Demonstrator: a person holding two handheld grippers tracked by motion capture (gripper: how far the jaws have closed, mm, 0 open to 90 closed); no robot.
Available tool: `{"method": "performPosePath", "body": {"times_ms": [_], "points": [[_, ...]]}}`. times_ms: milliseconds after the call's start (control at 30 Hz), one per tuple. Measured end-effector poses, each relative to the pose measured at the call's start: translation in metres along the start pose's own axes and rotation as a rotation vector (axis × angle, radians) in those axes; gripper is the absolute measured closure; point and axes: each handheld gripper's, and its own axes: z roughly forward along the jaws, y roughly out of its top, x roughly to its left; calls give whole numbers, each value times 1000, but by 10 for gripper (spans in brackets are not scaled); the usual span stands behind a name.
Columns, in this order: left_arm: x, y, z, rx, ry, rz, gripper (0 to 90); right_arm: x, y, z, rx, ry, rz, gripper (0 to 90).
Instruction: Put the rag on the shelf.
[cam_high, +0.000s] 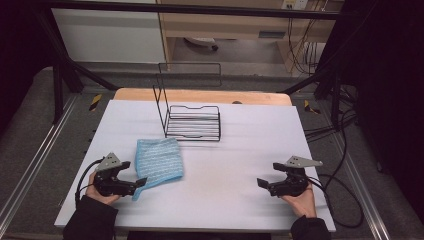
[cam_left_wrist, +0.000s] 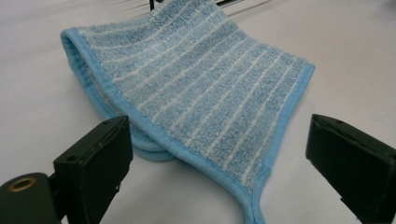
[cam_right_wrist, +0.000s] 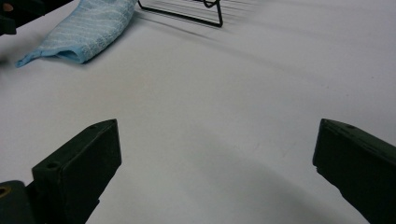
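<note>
Left: my left gripper (cam_high: 134, 173) rests on the table (cam_high: 235, 150) with its jaws spread wide and nothing between the pads; in the left gripper view the folded blue striped cloth (cam_left_wrist: 196, 93) lies flat just ahead of them, its near corner pointing into the gap. I judge this the approach step, before any grasp. The next move calls for easing forward and low so one jaw slides under the hemmed corner, then closing on it.

Centre: the cloth (cam_high: 157, 160) sits left of the table's middle, with the black wire rack (cam_high: 192, 122) just behind it, close but apart. The bare table between cloth and right hand gives ample room.

Right: my right gripper (cam_high: 266, 175) is likewise released and empty, well apart from the cloth, near the table's right and front edges.
</note>
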Motion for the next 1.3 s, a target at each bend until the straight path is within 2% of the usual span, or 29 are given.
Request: {"method": "performPosePath", "body": {"times_ms": [467, 800, 900, 1300], "points": [[-10, 9, 3, 8, 2, 13, 79, 0, 0, 1, 11, -11, 2, 17], [-30, 28, 17, 25, -25, 26, 119, 1, 0, 2, 20, -16, -2, 19], [-37, 34, 22, 38, -26, 40, 136, 1, 0, 2, 21, -19, -4, 19], [-69, 57, 54, 103, -33, 92, 325, 1, 0, 2, 24, -20, -3, 20]]}}
